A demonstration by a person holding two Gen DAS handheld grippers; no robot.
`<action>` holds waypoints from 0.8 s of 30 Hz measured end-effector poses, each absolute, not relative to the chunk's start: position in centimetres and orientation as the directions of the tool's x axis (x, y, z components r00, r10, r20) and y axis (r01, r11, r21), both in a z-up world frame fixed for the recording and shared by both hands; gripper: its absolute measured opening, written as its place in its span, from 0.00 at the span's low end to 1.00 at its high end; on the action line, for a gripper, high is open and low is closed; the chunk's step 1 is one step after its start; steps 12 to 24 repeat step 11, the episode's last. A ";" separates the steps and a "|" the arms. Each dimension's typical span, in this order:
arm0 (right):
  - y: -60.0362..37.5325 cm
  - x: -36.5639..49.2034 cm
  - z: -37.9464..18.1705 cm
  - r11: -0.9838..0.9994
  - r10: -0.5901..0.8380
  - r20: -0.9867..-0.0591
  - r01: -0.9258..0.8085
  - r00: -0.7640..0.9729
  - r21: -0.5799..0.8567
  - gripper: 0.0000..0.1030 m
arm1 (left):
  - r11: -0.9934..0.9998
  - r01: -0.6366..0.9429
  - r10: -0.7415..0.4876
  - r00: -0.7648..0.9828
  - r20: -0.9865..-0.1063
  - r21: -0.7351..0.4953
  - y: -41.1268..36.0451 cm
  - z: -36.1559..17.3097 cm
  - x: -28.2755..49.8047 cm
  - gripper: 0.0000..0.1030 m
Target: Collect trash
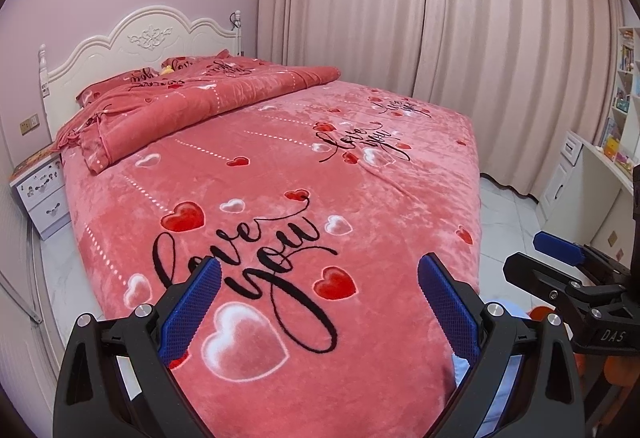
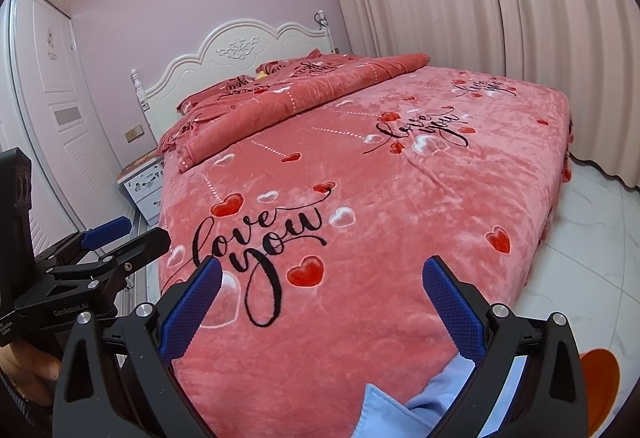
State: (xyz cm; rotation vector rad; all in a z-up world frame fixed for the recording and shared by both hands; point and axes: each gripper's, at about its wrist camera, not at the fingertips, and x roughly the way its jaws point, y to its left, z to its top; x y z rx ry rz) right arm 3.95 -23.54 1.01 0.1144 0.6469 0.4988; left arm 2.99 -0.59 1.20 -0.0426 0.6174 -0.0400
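Observation:
A bed with a pink heart-print "love you" spread point(image 1: 280, 166) point(image 2: 400, 190) fills both views. A small yellow object point(image 1: 167, 69) point(image 2: 262, 75) lies between the pillows near the headboard; what it is I cannot tell. My left gripper point(image 1: 320, 266) hovers open over the foot of the bed, with nothing between its blue pads. My right gripper point(image 2: 323, 265) is open and empty too, just to the right of it. Each gripper shows at the edge of the other's view: the right gripper point(image 1: 536, 256), the left gripper point(image 2: 136, 234).
A folded quilt point(image 1: 180, 98) lies across the head of the bed. A white nightstand point(image 1: 40, 198) point(image 2: 144, 194) stands left of it, a wardrobe point(image 2: 60, 118) further left. Curtains point(image 1: 440, 18) hang behind, and a desk with shelves point(image 1: 600, 166) stands right. White tiled floor point(image 2: 592, 258) surrounds the bed.

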 end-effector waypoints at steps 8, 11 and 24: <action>-23.3 4.0 0.8 0.875 0.482 -0.555 -0.407 0.678 0.261 0.95 | 0.998 0.022 -0.051 0.810 -0.585 -0.057 -0.5 1.0 3.0 0.94; -23.4 4.0 0.7 0.874 0.483 -0.556 -0.409 0.677 0.261 0.95 | 0.998 0.023 -0.054 0.805 -0.590 -0.059 -0.5 0.9 3.0 0.94; -23.4 4.0 0.7 0.874 0.483 -0.556 -0.409 0.677 0.261 0.95 | 0.998 0.023 -0.054 0.805 -0.590 -0.059 -0.5 0.9 3.0 0.94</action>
